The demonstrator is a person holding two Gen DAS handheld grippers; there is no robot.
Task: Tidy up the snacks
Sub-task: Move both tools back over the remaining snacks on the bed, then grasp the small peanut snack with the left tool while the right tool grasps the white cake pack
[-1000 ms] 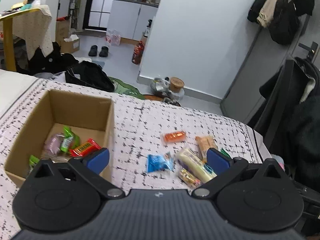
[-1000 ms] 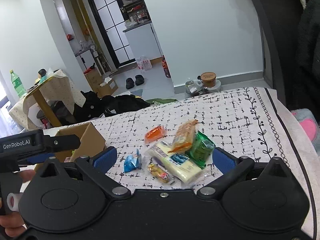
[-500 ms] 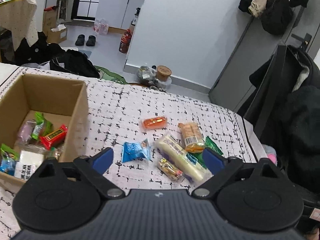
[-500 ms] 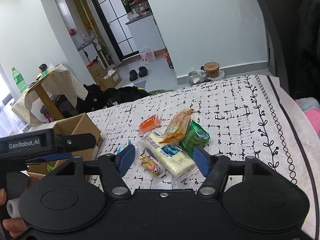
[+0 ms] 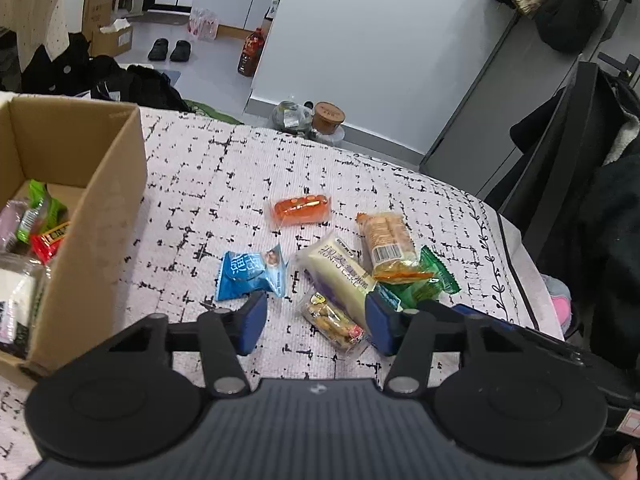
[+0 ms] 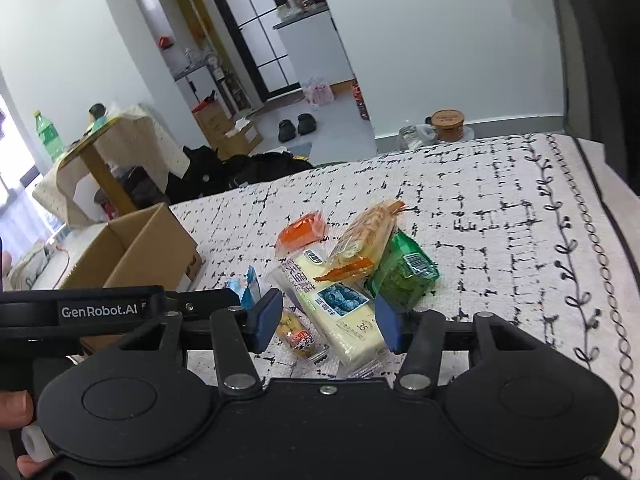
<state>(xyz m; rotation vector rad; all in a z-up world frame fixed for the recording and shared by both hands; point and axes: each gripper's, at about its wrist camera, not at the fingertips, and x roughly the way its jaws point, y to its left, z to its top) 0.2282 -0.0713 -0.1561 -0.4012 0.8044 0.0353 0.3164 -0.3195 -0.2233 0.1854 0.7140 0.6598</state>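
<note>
Loose snacks lie on the patterned cloth: an orange packet [image 5: 300, 210], a blue packet [image 5: 250, 274], a long white cake bar [image 5: 338, 280], a tan cracker pack [image 5: 386, 246], a green packet [image 5: 430, 284] and a small clear nut packet [image 5: 332, 322]. The cardboard box [image 5: 100, 216] at the left holds several snacks. My left gripper [image 5: 316, 322] is open, its jaws on either side of the nut packet. My right gripper [image 6: 326, 322] is open above the near end of the cake bar [image 6: 340, 308] and the nut packet [image 6: 298, 332]. The box [image 6: 136, 248] stands at its left.
The cloth's far edge drops to a floor with bags, shoes and a bottle. A dark chair with clothes [image 5: 600, 184] stands at the right. The left gripper's body [image 6: 100, 312] crosses the right wrist view at the left.
Both grippers have moved forward and down over the snack pile. Both sets of jaws have narrowed but stay open. The box has slid toward the left edge of the left view.
</note>
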